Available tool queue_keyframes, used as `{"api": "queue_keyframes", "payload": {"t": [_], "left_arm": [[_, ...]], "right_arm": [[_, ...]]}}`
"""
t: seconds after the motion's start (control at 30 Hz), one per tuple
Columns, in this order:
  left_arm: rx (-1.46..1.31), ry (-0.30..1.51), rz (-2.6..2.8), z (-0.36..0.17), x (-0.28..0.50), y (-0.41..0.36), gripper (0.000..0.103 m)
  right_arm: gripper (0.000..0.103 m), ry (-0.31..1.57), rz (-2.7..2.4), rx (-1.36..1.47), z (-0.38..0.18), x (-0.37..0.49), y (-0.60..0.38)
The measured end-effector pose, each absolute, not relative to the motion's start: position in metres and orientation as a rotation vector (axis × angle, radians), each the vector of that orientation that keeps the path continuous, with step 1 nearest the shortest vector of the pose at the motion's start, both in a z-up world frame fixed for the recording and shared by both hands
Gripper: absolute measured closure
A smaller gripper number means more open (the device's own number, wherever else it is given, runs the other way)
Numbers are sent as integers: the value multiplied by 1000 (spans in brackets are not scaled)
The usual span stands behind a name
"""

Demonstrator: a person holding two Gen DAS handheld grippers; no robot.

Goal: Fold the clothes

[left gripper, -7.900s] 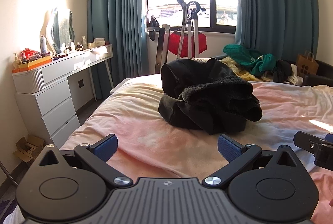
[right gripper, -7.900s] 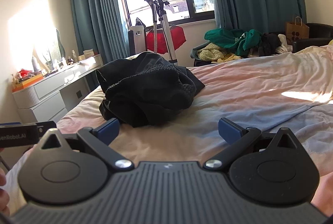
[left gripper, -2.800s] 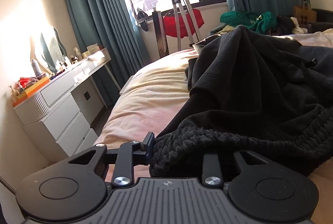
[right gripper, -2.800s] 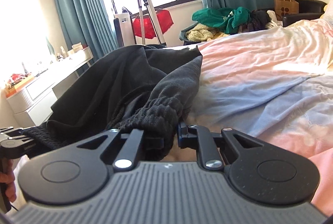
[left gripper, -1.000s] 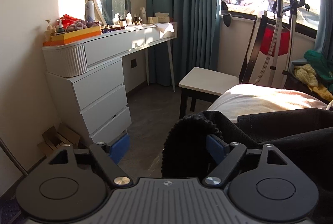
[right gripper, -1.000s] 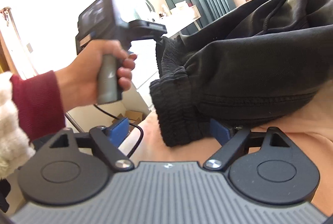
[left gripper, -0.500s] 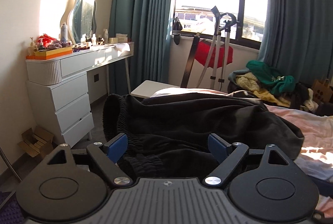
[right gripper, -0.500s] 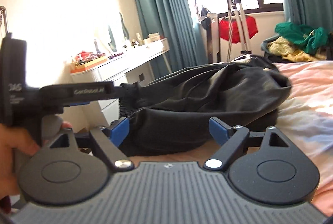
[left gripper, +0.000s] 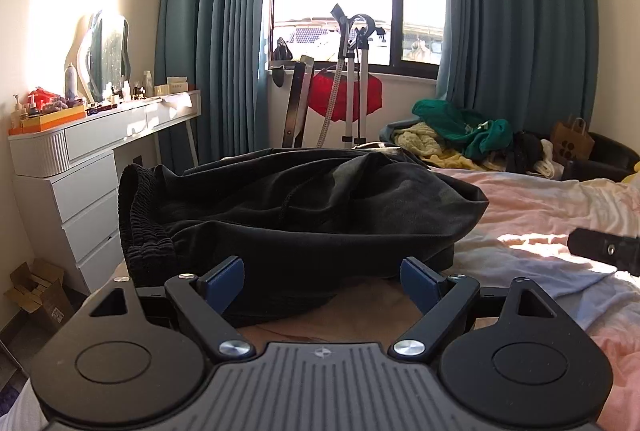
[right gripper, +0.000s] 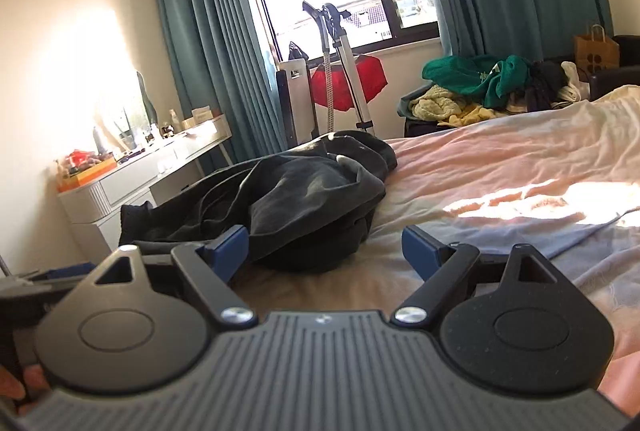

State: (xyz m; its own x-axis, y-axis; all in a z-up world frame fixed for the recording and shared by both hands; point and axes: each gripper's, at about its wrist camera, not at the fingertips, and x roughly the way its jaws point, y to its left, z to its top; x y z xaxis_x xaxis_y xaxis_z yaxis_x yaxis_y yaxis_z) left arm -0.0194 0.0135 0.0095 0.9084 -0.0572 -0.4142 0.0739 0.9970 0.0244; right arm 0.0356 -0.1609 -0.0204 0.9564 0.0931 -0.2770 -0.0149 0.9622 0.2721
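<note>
A black garment (left gripper: 304, 207) with a ribbed elastic band (left gripper: 140, 227) lies rumpled on the pink bedspread (left gripper: 560, 207), its band end hanging at the bed's left edge. My left gripper (left gripper: 322, 281) stands open just in front of it, nothing between the blue pads (left gripper: 224, 279). In the right wrist view the same black garment (right gripper: 296, 199) lies ahead and left of my right gripper (right gripper: 324, 249), which is open and empty, its left pad (right gripper: 228, 247) close to the cloth. The right gripper's body (left gripper: 608, 251) shows at the far right of the left wrist view.
A white dresser (left gripper: 80, 183) with bottles and a mirror stands left of the bed. A cardboard box (left gripper: 36, 295) sits on the floor. A garment steamer (left gripper: 352, 79), a heap of green and yellow clothes (left gripper: 460, 135) and a paper bag (left gripper: 572, 143) stand by the window.
Both grippers, shut on the garment's band earlier, have let go and drawn back a little. The garment now lies spread lower across the bed's left side.
</note>
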Motion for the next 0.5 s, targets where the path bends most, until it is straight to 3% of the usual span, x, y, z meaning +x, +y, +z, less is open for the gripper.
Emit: {"api": "queue_keyframes", "payload": {"t": [0.5], "left_arm": [[37, 460, -102, -13, -5, 10, 15]], "right_arm": [[17, 330, -13, 272, -17, 27, -175]]}}
